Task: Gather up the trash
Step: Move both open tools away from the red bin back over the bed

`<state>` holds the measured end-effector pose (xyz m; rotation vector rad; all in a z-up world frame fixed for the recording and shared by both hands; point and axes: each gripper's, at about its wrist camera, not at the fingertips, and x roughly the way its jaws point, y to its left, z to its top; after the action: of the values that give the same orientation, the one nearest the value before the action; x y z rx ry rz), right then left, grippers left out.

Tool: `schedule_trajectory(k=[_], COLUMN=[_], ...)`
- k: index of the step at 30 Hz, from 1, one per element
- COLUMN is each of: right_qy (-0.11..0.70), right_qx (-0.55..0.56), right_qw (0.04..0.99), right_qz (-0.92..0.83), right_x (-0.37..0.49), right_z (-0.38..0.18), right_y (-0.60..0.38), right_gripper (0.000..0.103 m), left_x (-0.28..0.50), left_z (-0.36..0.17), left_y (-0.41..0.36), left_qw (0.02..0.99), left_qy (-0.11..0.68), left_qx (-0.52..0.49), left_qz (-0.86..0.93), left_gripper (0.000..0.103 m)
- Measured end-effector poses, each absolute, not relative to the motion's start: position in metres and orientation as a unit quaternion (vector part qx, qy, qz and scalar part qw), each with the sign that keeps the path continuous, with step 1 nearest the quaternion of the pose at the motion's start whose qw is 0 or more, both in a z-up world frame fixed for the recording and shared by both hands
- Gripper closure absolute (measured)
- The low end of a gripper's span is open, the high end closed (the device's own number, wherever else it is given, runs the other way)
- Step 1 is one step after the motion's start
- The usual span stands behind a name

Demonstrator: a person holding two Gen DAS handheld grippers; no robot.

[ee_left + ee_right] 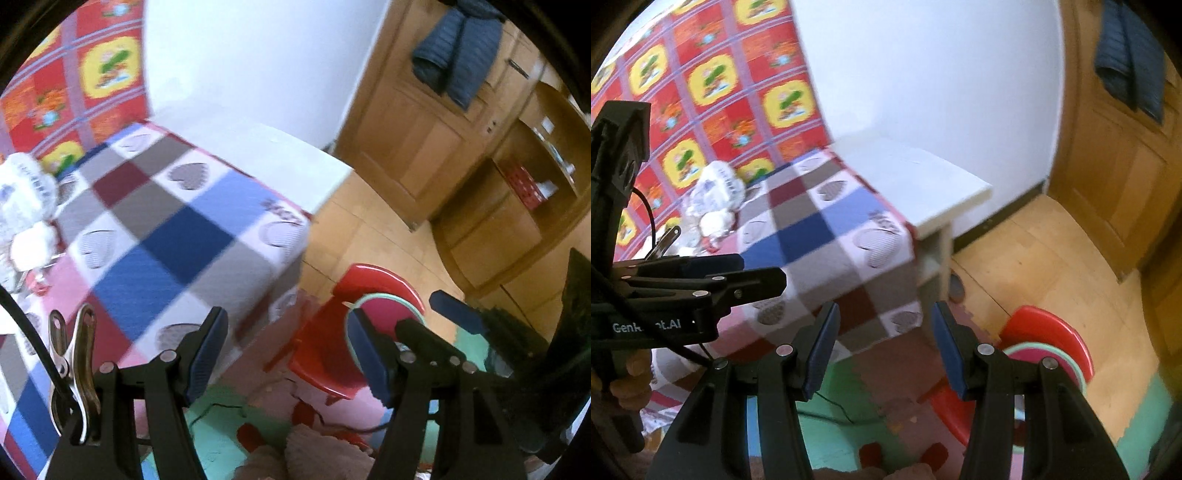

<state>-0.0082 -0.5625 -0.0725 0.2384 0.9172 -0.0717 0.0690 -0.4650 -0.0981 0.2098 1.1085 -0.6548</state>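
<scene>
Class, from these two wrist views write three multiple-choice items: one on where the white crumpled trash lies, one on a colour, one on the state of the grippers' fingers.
1. Where does the white crumpled trash lie?
A. On the checked bedcover, near the patterned wall hanging
B. On the wooden floor
C. On the white shelf

2. What colour is the small chair beside the bed?
A. Blue
B. Red
C. White

3. How do the fingers of the right gripper stand?
A. Shut on the trash
B. Shut on a cable
C. Apart, with nothing between them

Key: 1 A, the white bundle sits on the cover by the hanging. 2 B, its curved back is red. 3 C, the blue pads are apart and the gap is bare.
</scene>
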Motion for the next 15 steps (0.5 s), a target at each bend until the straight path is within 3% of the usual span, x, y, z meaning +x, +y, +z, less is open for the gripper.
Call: schedule_trajectory(k=[15], right_qy=[0.443], right_qx=[0.075], right_qw=[0.886], right_qz=[0.115], right_x=[0.077], right_z=[-0.064], right_y=[-0.478], right_gripper=[0.05], left_x=[0.114], left_z=[-0.083], left_y=[-0.338], left_qw=[0.84], left_qy=[0.519], left_qx=[0.01], left_qz=[-0.161], left_gripper=[0.032])
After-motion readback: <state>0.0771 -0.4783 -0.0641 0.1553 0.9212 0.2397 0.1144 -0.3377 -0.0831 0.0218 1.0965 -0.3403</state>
